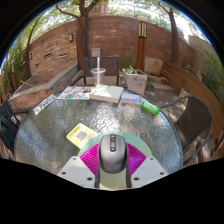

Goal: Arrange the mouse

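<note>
A grey computer mouse (pixel 112 155) with a dark scroll wheel sits between my gripper's (pixel 112 160) two fingers, its nose pointing away from me. The magenta pads (pixel 91 158) press against both of its sides. The mouse is held just above a round glass table (pixel 60 115). A green-and-white flat piece shows right behind the mouse, partly hidden by it.
On the glass table lie a yellow square note (pixel 82 133) ahead left of the fingers, a white book (pixel 105 94) and papers (pixel 73 93) farther back, and a green-and-pink object (pixel 148 105) to the right. Brick walls, a tree and a bench stand beyond.
</note>
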`<state>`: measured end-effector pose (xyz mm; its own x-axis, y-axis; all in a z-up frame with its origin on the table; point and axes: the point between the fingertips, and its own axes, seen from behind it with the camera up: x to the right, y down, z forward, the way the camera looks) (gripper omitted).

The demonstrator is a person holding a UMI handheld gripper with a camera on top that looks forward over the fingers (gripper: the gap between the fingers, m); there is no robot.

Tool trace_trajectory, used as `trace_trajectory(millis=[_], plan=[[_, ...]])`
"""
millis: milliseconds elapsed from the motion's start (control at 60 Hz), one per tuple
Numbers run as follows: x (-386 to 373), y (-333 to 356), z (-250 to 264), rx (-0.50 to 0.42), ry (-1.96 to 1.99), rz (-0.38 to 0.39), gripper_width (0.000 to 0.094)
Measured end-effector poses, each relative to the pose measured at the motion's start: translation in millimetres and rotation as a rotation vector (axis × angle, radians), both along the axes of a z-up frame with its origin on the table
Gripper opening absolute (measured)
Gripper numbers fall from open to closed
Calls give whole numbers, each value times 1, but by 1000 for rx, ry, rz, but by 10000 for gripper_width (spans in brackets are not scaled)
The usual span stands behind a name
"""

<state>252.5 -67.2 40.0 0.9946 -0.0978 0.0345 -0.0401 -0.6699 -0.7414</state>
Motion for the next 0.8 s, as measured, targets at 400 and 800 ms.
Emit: trace_trajectory(millis=[400,800], plan=[[15,-39,25,-15,-30,-1,850],[-33,-182,131,81,-114,-40,855]])
